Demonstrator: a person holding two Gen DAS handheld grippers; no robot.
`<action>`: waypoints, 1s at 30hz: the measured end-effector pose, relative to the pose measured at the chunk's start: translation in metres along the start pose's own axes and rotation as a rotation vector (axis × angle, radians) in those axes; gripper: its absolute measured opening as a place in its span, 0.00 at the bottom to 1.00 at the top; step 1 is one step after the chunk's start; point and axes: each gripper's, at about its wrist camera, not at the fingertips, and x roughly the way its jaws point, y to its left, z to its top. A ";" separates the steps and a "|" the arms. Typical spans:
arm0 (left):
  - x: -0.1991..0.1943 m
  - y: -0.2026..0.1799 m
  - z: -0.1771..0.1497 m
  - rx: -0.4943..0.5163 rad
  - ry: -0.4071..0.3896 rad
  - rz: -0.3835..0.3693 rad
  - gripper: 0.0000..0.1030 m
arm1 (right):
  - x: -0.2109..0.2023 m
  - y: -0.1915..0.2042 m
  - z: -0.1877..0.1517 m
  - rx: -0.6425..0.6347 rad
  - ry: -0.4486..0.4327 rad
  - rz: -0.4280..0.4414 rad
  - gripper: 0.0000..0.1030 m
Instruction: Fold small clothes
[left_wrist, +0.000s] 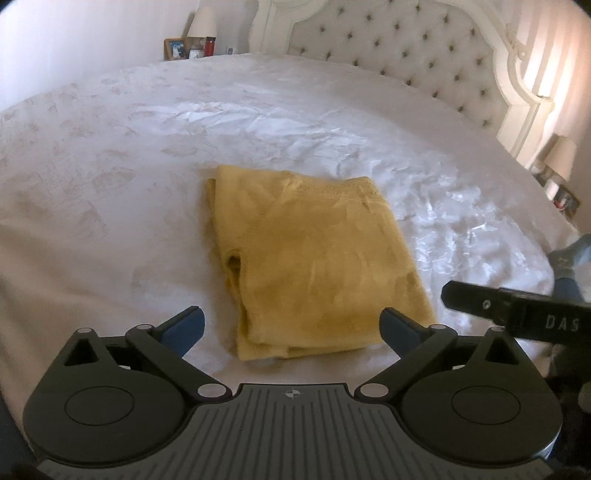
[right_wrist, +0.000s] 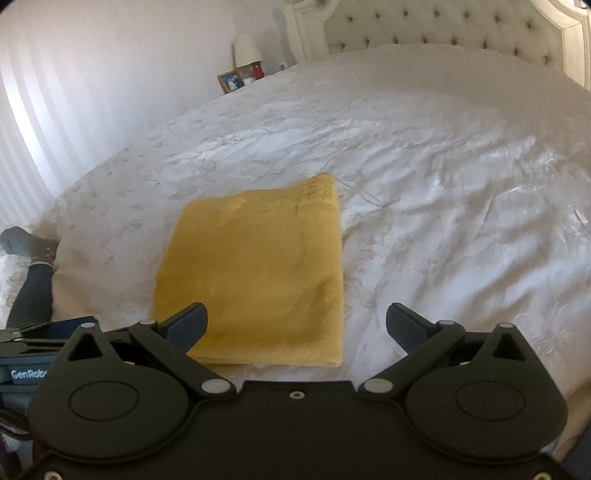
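Your left gripper (left_wrist: 291, 325) has its jaws spread wide and grips nothing; its blue pads (left_wrist: 190, 325) sit either side of the near edge of the folded yellow garment (left_wrist: 306, 258), apart from the cloth. Your right gripper (right_wrist: 297, 325) is likewise spread and empty-handed, its left fingertip (right_wrist: 192, 323) overlapping the garment's near left corner in that view, the other fingertip over bare bedspread to the right. From the left wrist view the tip of the right gripper shows at the right edge, just beside the garment's near right corner. The garment lies flat as a rough rectangle near the foot of the white bedspread (right_wrist: 443, 192), its ribbed hem on the far side. Farther out stand the tufted headboard (left_wrist: 406, 55), a bedside lamp (right_wrist: 246, 50) and a picture frame (right_wrist: 229, 82).
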 end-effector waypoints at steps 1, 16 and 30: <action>-0.001 -0.002 0.000 0.006 -0.002 0.000 1.00 | -0.001 0.001 0.000 -0.004 0.005 0.004 0.99; -0.012 -0.037 0.010 0.102 0.013 0.162 0.99 | -0.019 0.011 0.002 -0.073 0.021 -0.068 0.99; -0.012 -0.030 0.020 0.070 0.087 0.313 0.99 | -0.032 0.006 0.007 -0.028 0.021 -0.230 0.99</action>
